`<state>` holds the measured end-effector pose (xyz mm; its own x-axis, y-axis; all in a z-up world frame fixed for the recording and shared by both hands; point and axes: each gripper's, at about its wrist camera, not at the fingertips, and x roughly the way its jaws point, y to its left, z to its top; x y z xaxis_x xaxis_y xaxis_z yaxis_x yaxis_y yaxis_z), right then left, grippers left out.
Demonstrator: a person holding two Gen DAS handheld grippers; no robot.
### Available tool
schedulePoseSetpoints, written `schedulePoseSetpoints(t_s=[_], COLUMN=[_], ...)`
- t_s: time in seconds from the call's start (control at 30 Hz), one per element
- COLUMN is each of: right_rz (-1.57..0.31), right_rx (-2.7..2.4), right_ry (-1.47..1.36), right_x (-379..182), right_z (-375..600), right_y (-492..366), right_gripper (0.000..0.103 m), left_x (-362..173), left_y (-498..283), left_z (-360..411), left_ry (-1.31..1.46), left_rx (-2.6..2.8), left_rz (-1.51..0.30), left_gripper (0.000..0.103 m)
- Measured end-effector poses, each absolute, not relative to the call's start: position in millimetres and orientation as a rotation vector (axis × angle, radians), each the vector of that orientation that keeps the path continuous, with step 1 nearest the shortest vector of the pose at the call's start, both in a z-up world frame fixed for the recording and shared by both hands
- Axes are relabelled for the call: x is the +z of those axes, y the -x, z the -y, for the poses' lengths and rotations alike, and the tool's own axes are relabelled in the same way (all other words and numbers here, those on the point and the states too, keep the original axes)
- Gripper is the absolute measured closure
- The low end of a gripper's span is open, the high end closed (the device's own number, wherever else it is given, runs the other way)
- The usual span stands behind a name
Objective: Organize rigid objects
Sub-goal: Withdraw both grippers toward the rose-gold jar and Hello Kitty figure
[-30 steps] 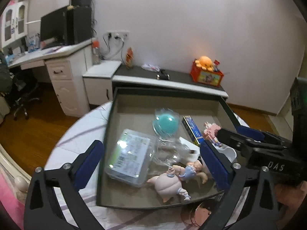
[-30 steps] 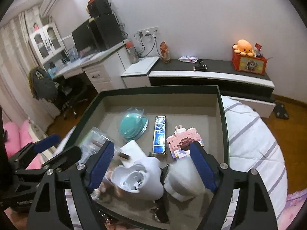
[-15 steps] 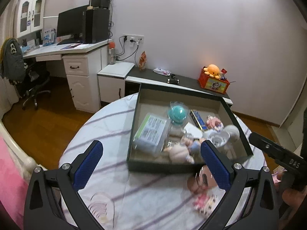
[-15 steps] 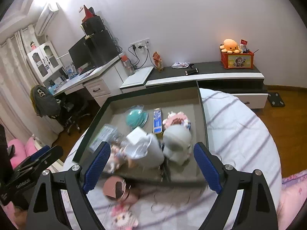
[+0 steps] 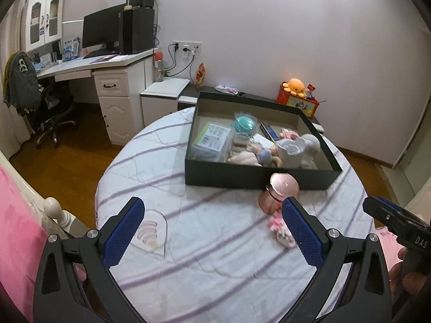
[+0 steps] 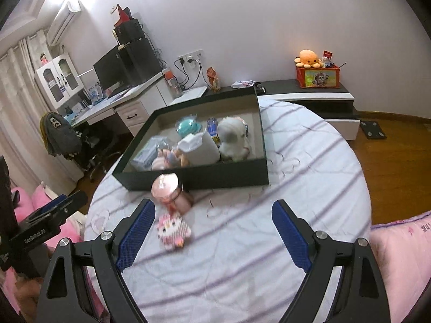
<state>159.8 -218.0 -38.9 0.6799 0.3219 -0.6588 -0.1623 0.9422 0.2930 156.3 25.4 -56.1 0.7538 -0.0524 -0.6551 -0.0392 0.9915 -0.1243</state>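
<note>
Both grippers gape empty. Pink glass jar (image 6: 172,195) and pink blocky toy (image 6: 173,232) lie ahead-left of right gripper (image 6: 212,235), nearer than left gripper (image 5: 212,232).

A round table under a white cloth with lilac stripes (image 5: 215,242) fills the foreground. Behind it, a white desk with drawers (image 5: 113,80) carries a black flat monitor (image 5: 101,31) and a black tower speaker (image 5: 137,31). A black office chair draped with a grey garment (image 5: 24,80) stands at the left. On the low dark cabinet (image 6: 317,90) sits a red printed box (image 6: 317,76) topped by an orange plush octopus (image 6: 308,58). A white air conditioner (image 6: 63,21) hangs high, perhaps beside curtains.
</note>
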Motion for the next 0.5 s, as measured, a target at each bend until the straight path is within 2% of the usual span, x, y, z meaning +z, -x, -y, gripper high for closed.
schedulePoseSetpoints(t_s=[0.5], right_rz=[-0.750], right_rx=[0.300], right_ry=[-0.177], right_x=[-26.2], right_z=[203.9], right_y=[-122.1], right_gripper=[0.013], left_x=[-48.7], left_y=[-116.4], left_z=[-19.3], left_ry=[0.132], left_rx=[-0.022], left_rz=[-0.699], left_gripper=[0.000])
